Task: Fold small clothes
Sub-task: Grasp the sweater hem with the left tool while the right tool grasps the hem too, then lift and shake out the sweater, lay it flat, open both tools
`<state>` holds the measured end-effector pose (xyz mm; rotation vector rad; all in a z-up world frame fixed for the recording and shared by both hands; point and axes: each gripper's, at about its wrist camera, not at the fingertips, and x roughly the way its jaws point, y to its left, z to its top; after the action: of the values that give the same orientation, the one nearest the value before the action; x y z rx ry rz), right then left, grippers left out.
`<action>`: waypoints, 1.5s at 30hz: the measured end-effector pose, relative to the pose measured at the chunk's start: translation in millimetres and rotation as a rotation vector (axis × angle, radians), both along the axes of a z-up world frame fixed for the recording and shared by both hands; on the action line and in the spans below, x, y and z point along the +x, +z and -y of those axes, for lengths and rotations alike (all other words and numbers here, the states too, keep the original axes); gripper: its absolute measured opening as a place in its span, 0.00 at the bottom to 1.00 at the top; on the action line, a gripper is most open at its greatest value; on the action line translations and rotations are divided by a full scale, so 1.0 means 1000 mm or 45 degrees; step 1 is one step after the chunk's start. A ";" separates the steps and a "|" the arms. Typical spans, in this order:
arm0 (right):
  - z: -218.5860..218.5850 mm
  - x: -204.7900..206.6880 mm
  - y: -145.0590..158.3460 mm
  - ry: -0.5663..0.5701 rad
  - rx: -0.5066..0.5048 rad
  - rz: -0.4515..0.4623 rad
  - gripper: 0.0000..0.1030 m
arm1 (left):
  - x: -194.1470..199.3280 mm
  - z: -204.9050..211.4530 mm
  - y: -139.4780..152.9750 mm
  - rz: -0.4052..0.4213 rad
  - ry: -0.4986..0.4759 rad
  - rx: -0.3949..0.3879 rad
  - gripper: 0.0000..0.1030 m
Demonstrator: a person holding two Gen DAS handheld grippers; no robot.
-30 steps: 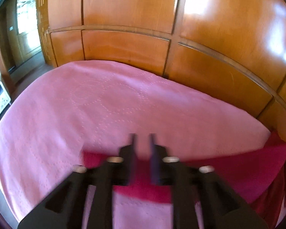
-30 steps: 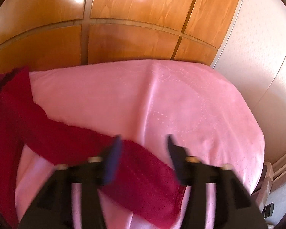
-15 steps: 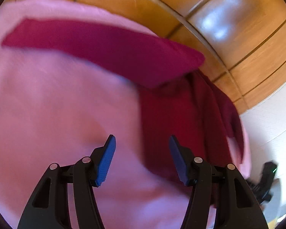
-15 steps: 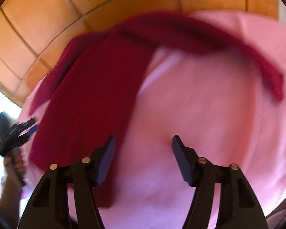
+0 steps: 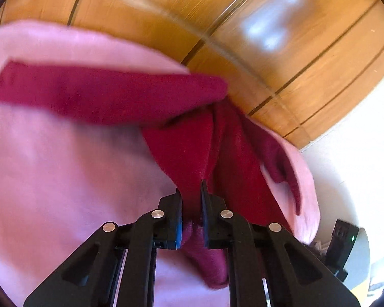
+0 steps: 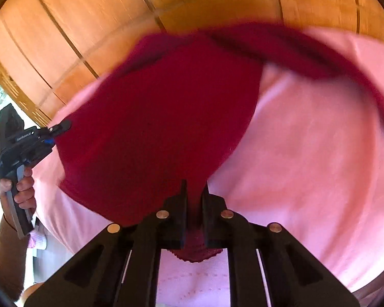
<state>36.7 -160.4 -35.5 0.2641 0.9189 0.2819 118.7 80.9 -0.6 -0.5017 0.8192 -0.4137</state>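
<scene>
Both grippers clamped on a dark red garment over a pink-covered bed.

The left gripper (image 5: 191,189) has its jaws pinched together on a gathered edge of the red garment (image 5: 187,153); the right gripper (image 6: 194,188) is likewise clamped on another edge of the same cloth, with a lacy hem showing behind its jaws; the garment lies spread across the pink bedspread (image 6: 307,153), one long strip stretching along the bed's far edge beside the wooden panelled wall (image 5: 281,38); both views are motion-blurred.
</scene>
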 end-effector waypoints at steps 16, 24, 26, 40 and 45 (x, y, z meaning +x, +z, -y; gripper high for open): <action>0.063 -0.052 -0.030 -0.157 -0.163 -0.185 0.07 | -0.084 -0.032 -0.047 -0.306 -0.055 0.053 0.12; 0.052 -0.028 -0.049 -0.134 -0.261 -0.220 0.08 | -0.119 -0.029 -0.078 -0.293 -0.048 -0.018 0.48; 0.049 -0.027 -0.052 -0.118 -0.293 -0.215 0.08 | -0.122 -0.013 -0.089 -0.327 -0.092 0.146 0.14; 0.040 -0.025 -0.027 -0.177 -0.426 -0.062 0.57 | -0.095 -0.070 -0.054 -0.119 0.314 0.282 0.66; 0.006 -0.001 -0.017 -0.097 -0.365 0.040 0.69 | -0.043 -0.116 -0.044 -0.114 0.590 0.372 0.67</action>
<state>35.6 -166.5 -52.7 0.0300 0.9041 0.0813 75.9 196.8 -44.2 -0.4220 0.8042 0.1561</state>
